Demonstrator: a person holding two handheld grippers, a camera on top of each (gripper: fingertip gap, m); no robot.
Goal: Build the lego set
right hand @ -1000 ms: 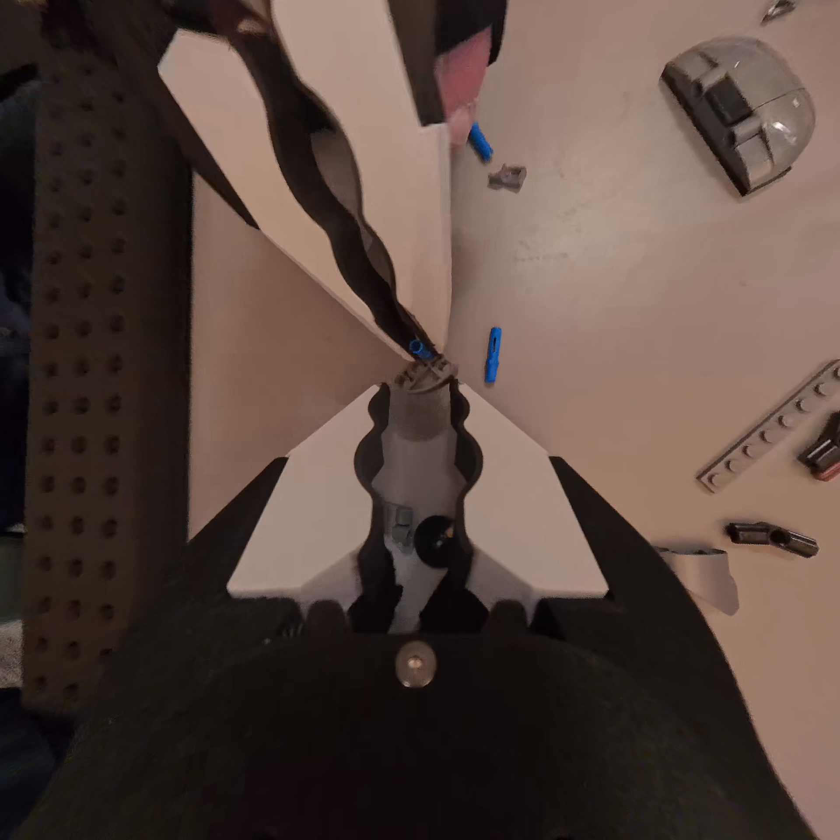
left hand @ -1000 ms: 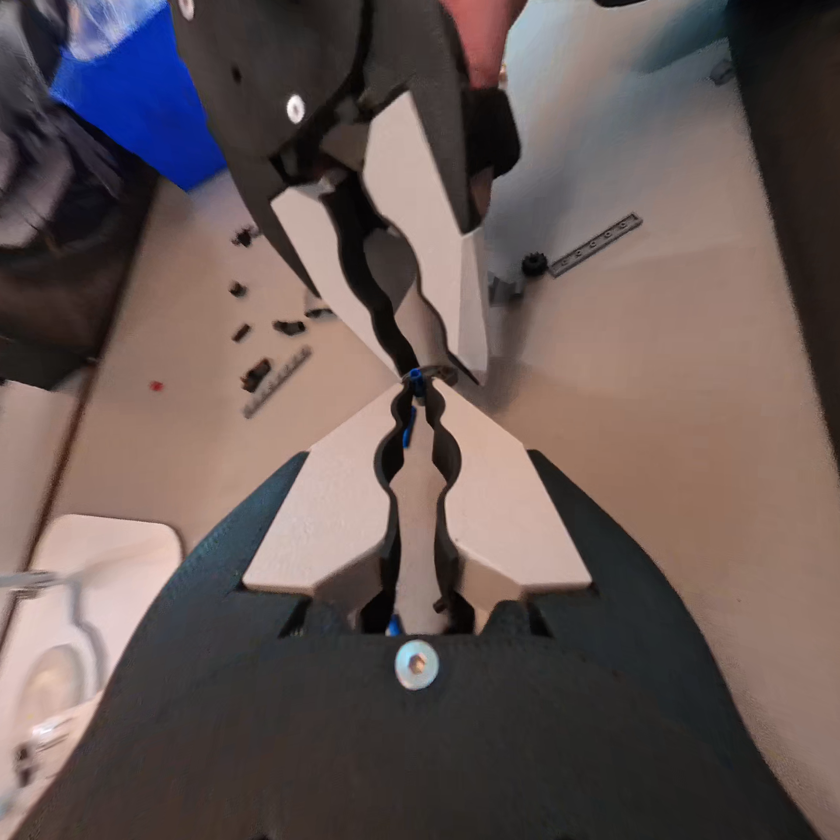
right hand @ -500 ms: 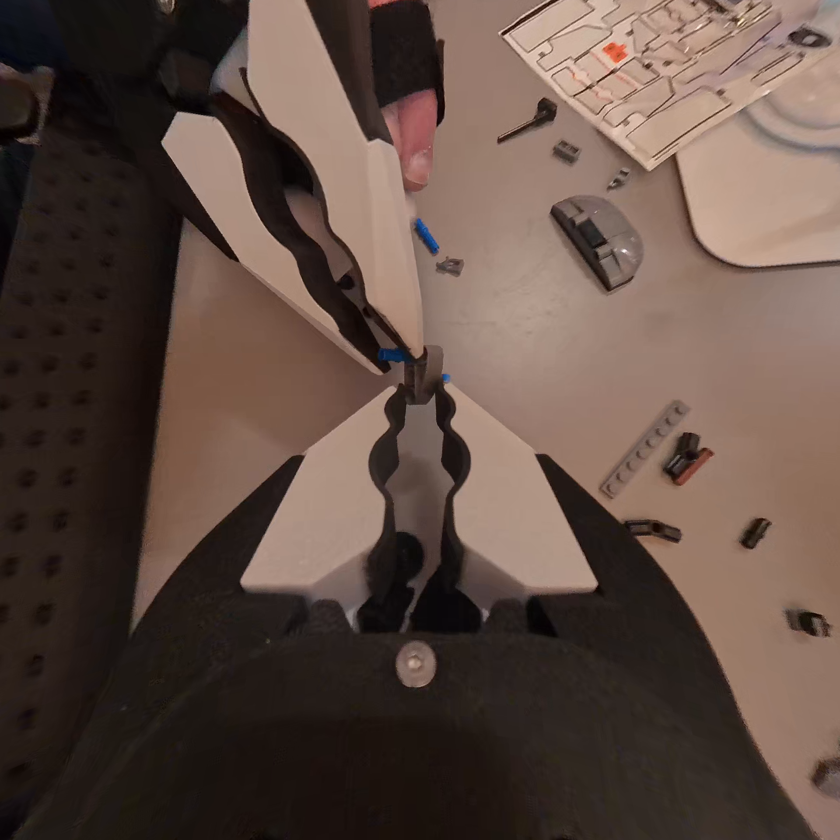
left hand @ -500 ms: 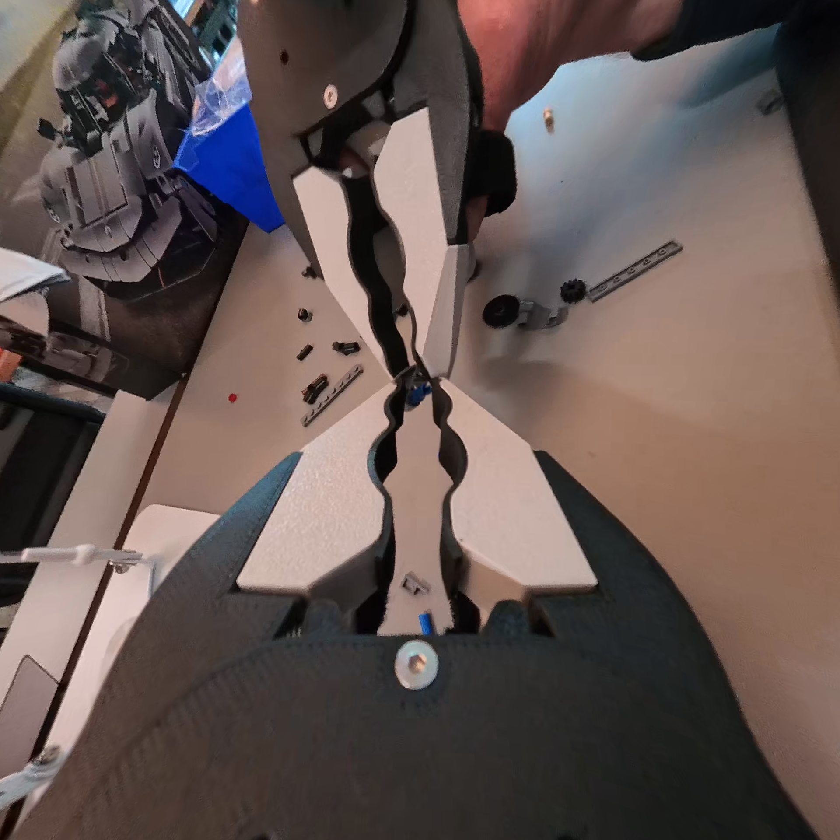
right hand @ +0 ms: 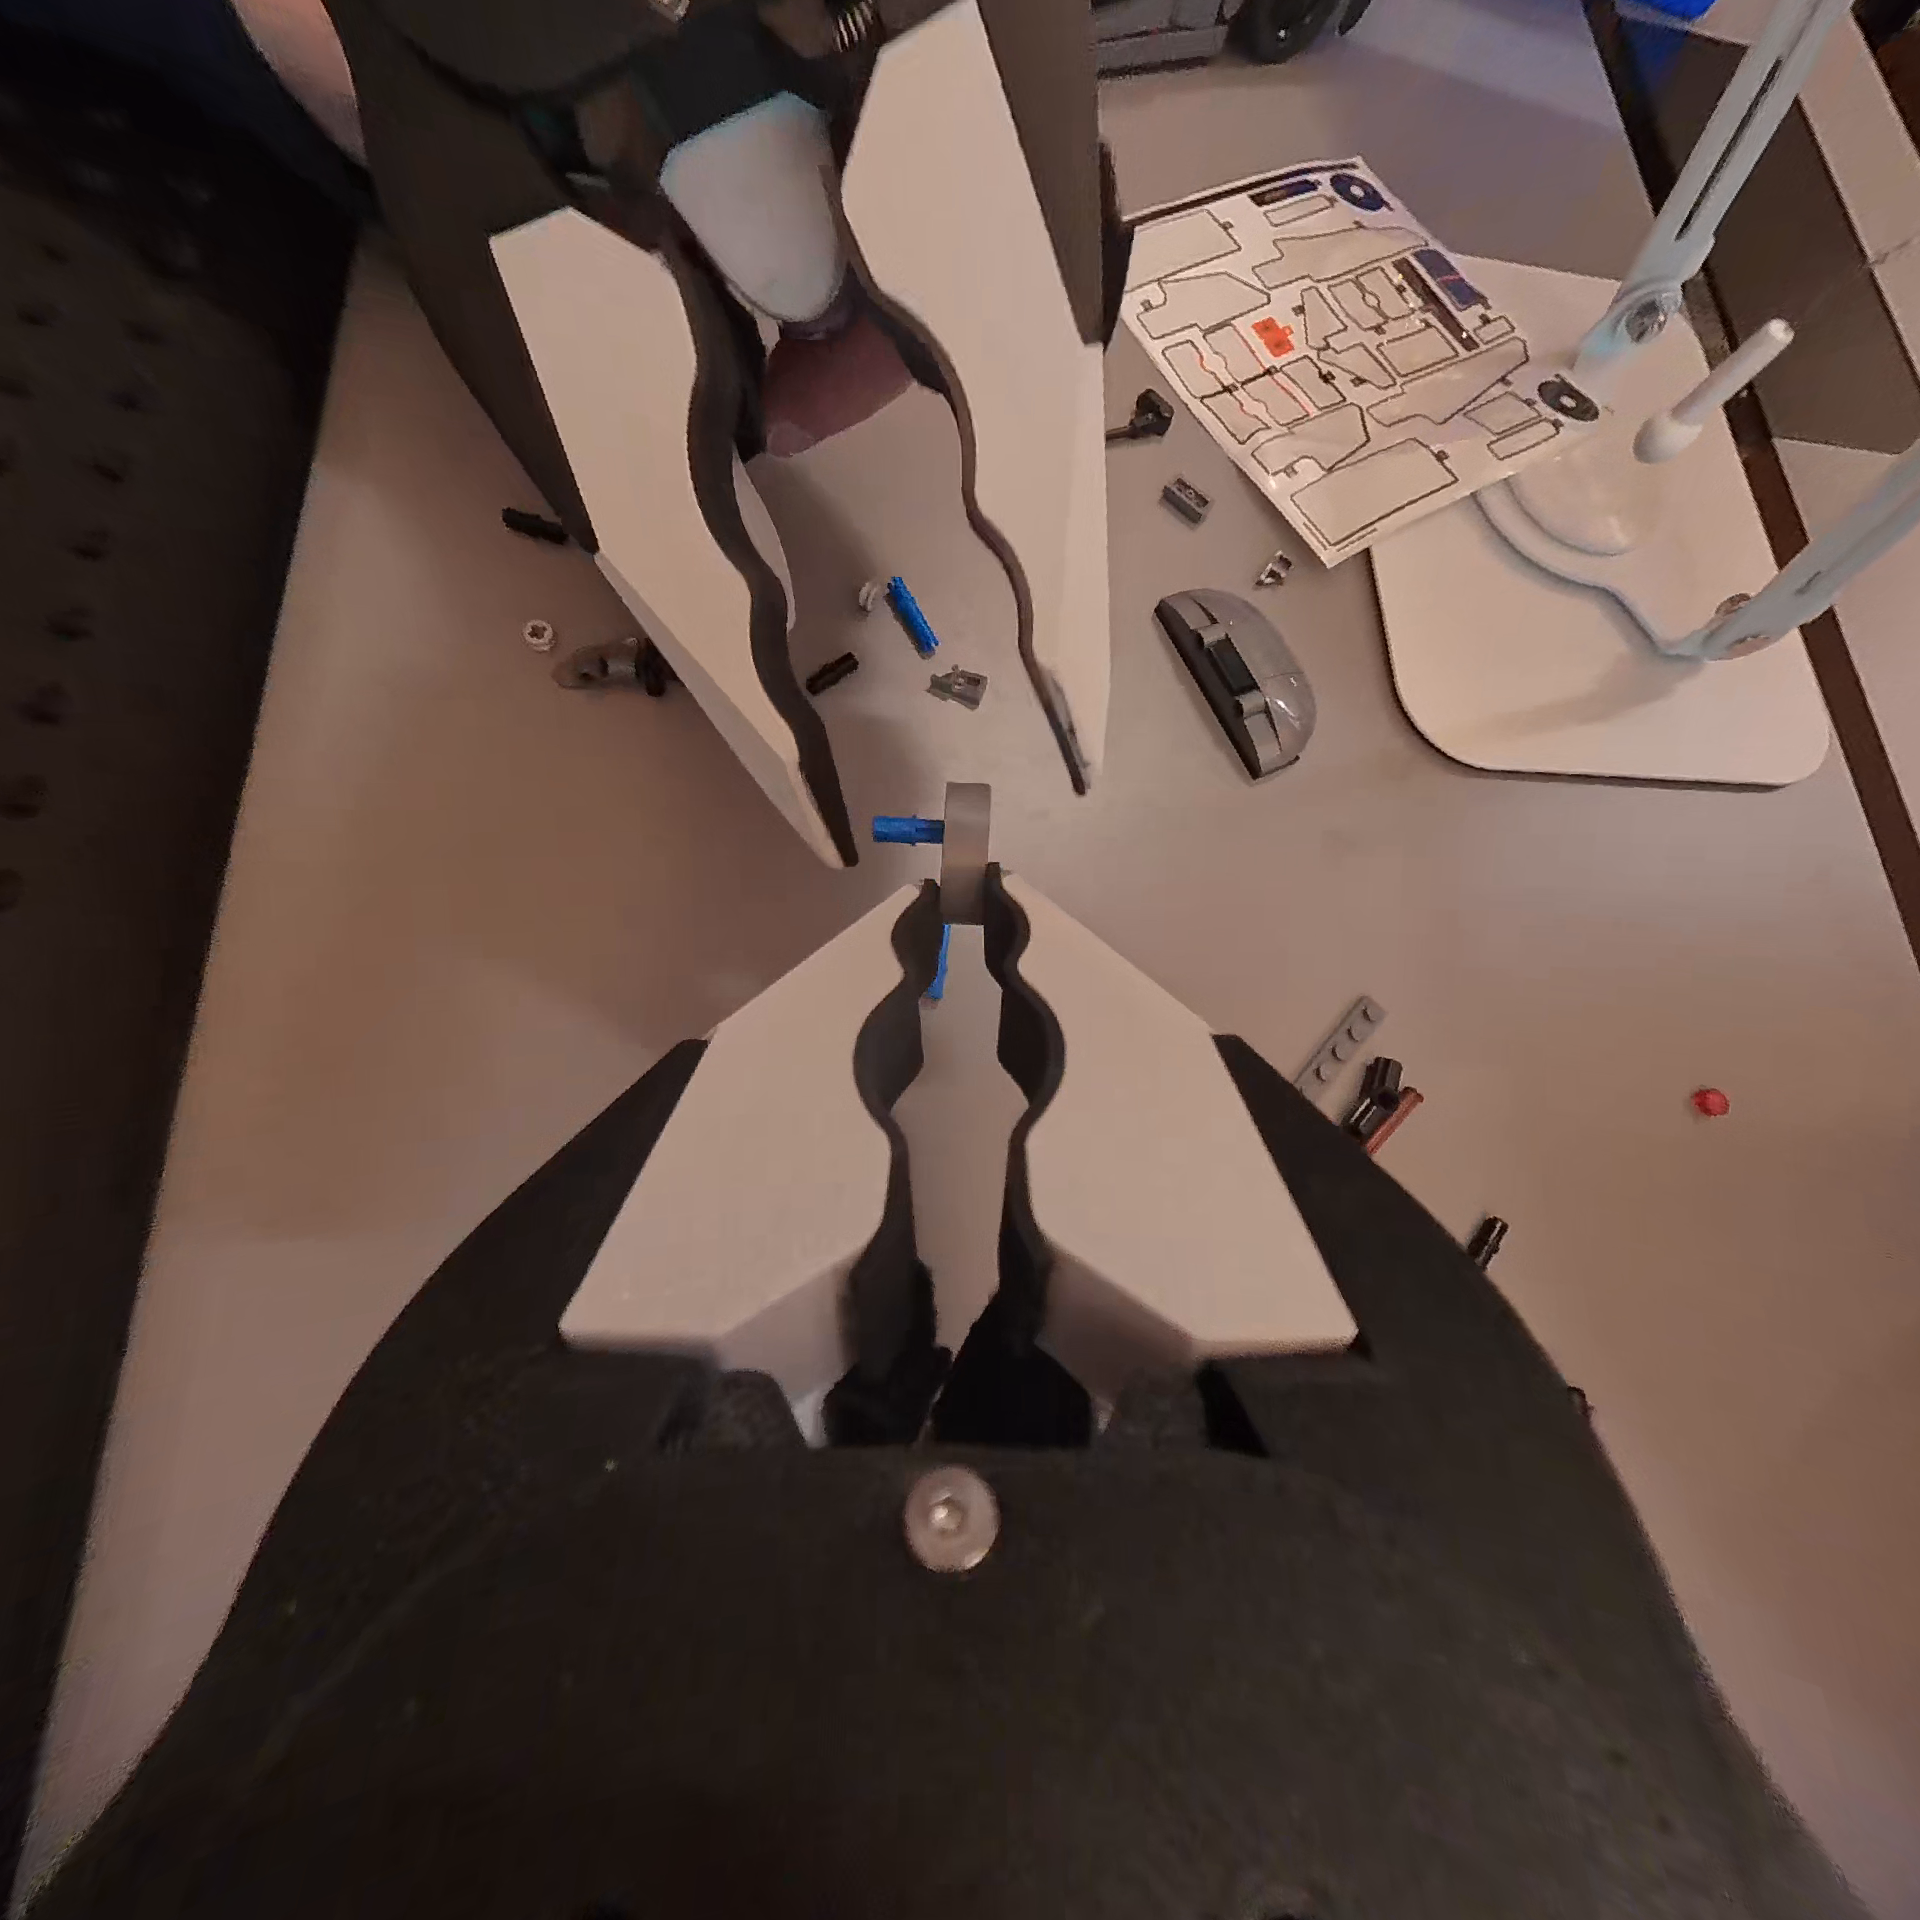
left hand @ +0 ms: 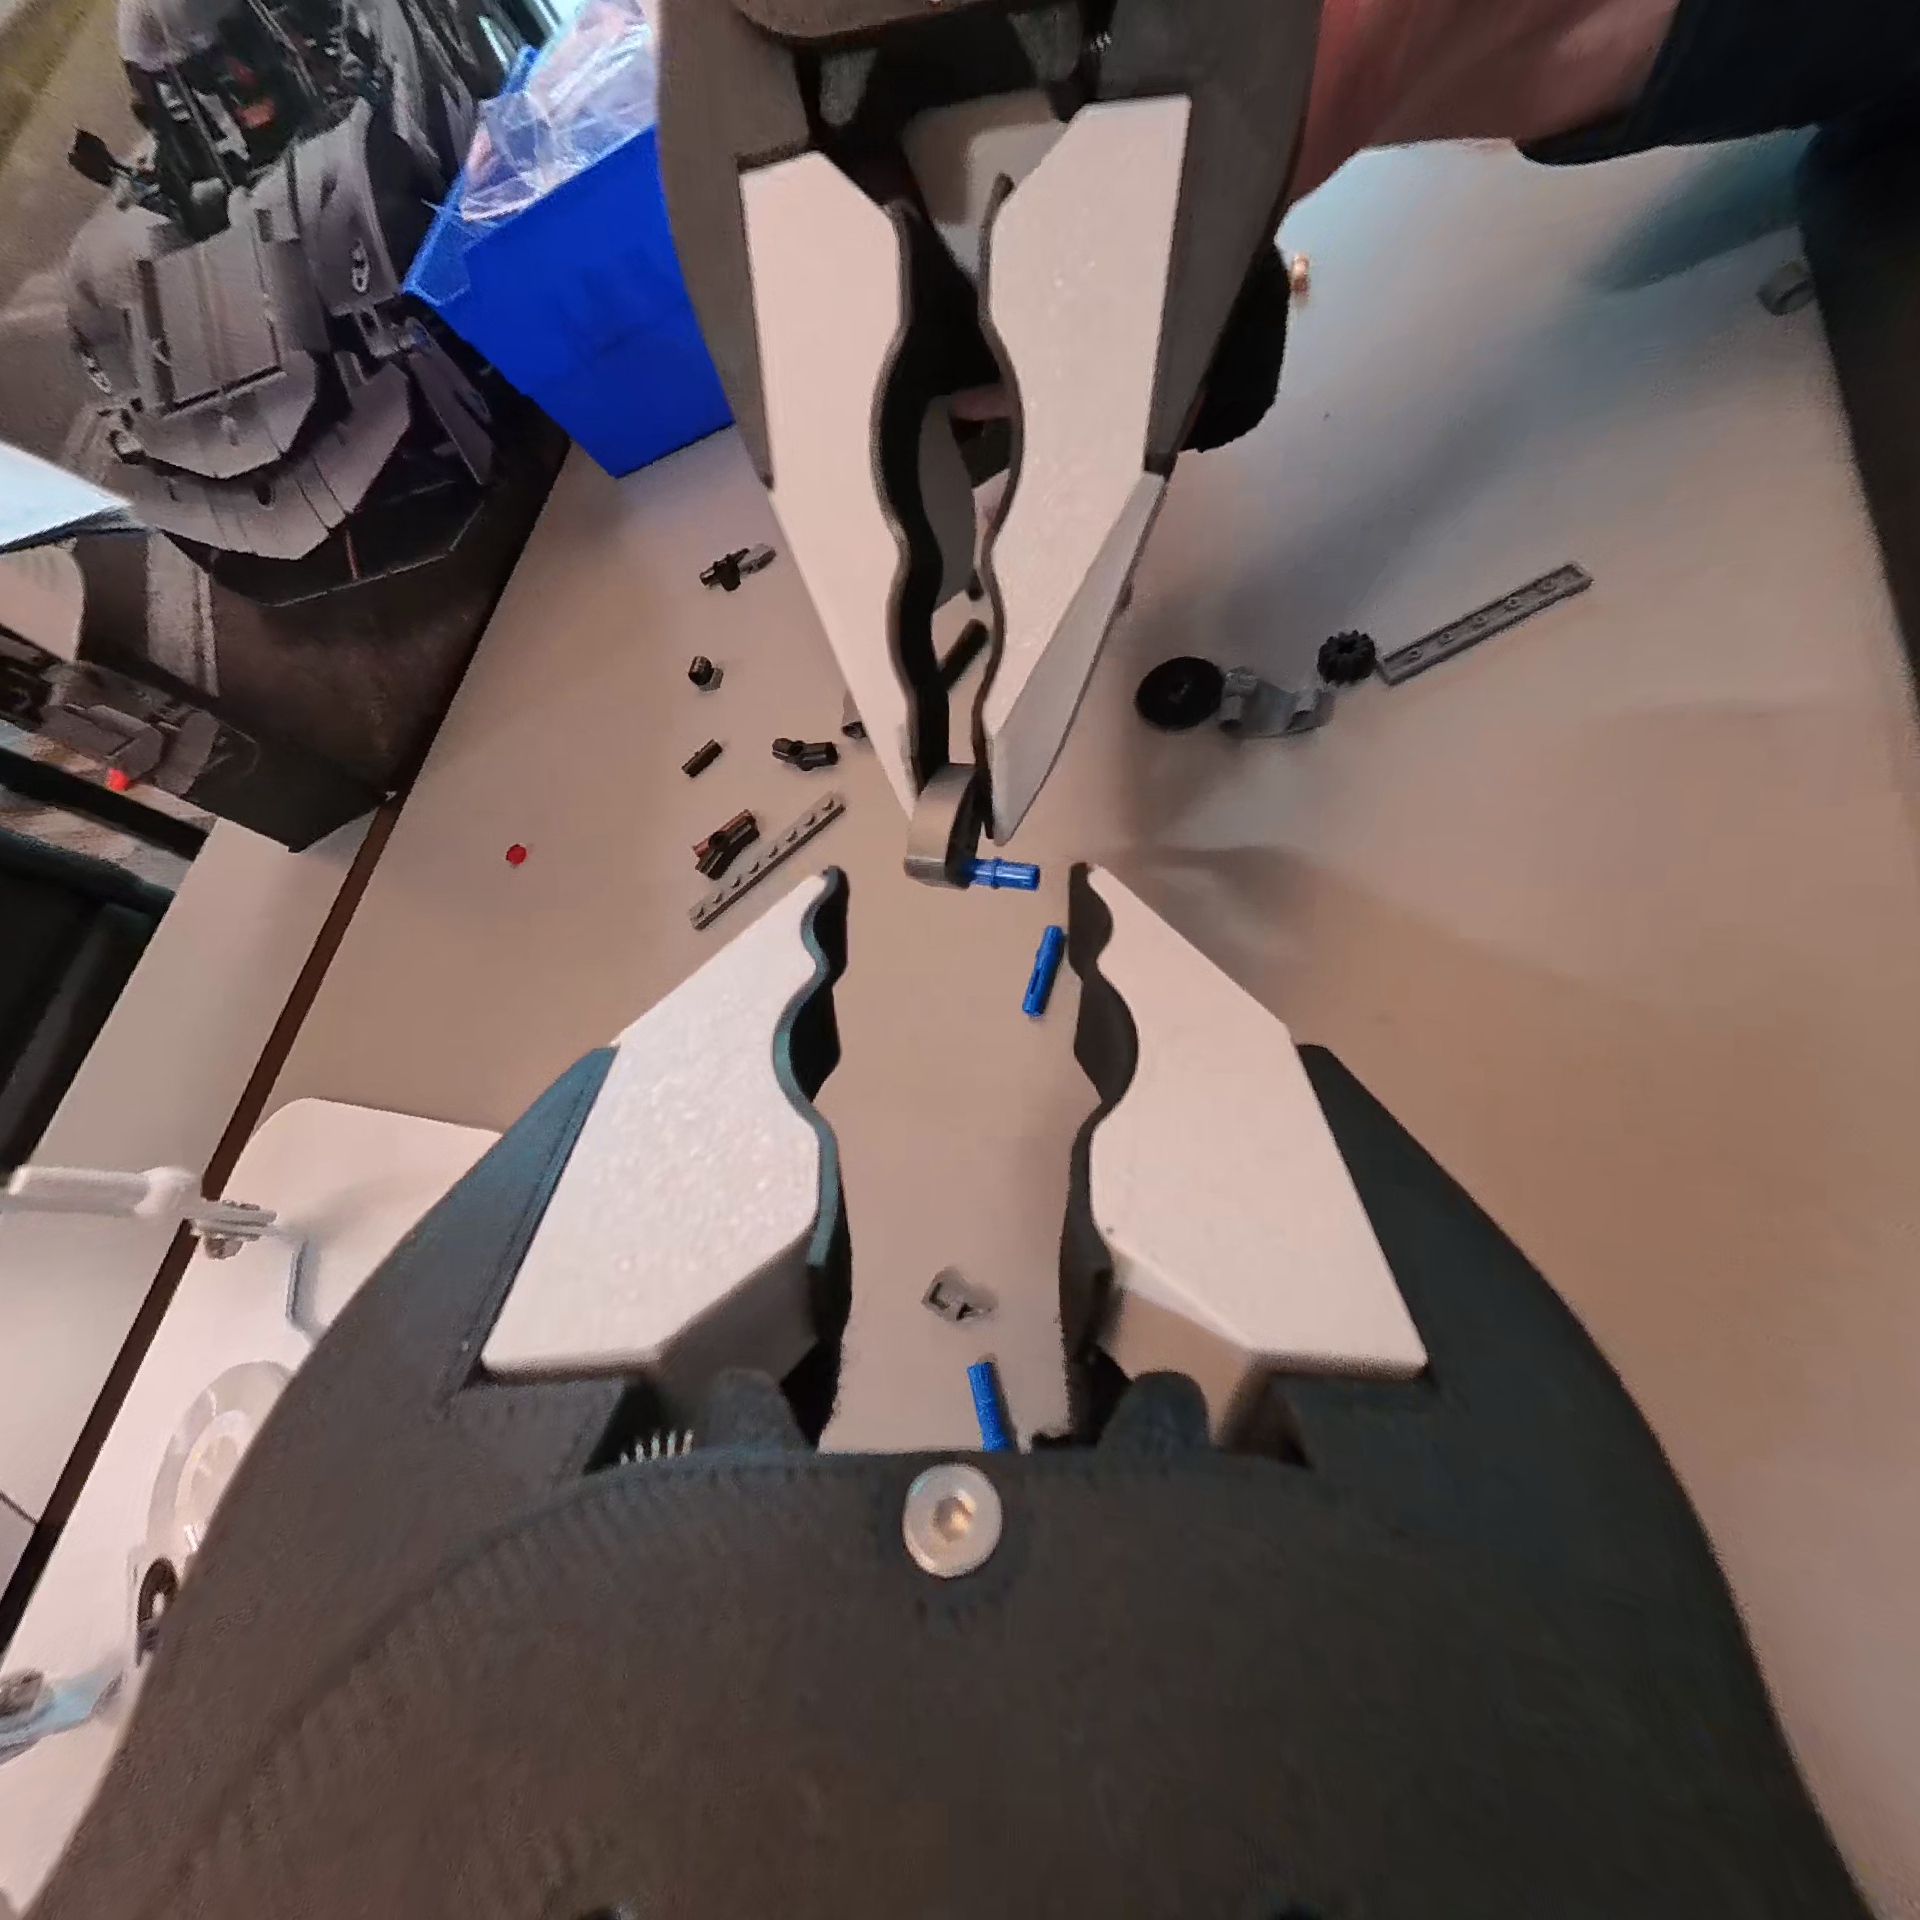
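The right gripper (right hand: 961,883) clamps a grey beam (right hand: 966,868) at its fingertips, a blue pin (right hand: 906,828) jutting sideways from it; the left gripper (left hand: 956,883) stands spread wide, just short of the beam, above the table (left hand: 1455,1039); it grips nothing.

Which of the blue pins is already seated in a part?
The blue pin sticking sideways out of the grey piece the right tongs hold; the others lie loose on the table.

Pale table (right hand: 1351,935) — scattered small bricks, sticker sheet (right hand: 1340,353), white stand base (right hand: 1600,686).
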